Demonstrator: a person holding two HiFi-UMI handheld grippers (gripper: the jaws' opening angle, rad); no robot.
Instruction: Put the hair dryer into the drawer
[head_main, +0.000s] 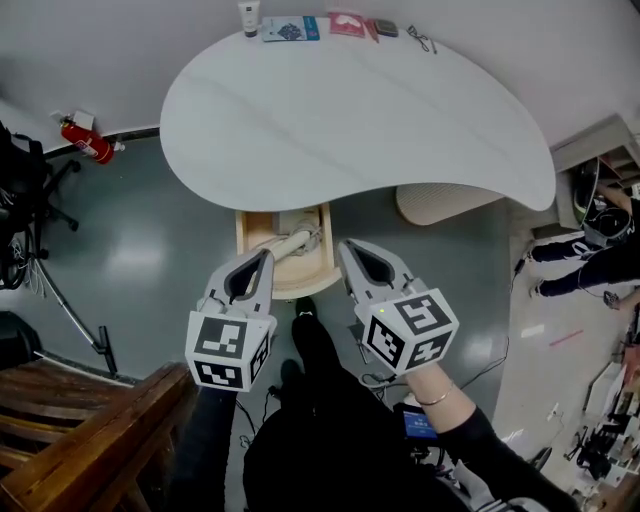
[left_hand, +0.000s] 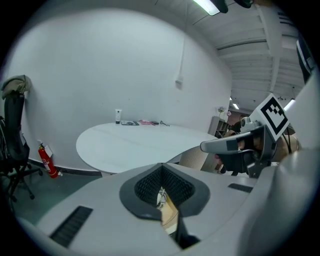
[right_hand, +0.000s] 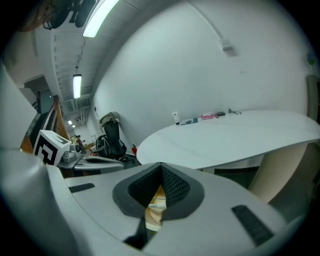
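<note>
Left gripper (head_main: 267, 256), right gripper (head_main: 346, 246) closed; white table (head_main: 350, 110); grey-green floor (head_main: 150, 250).

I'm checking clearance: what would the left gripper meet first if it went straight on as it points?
The left gripper would likely meet the open drawer first, or the hair dryer lying in it; depth is unclear.

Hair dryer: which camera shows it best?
The head view: the hair dryer lies in plain sight in the open drawer under the table. Each gripper view catches only a pale sliver of it through the hollow in its own jaws.
</note>
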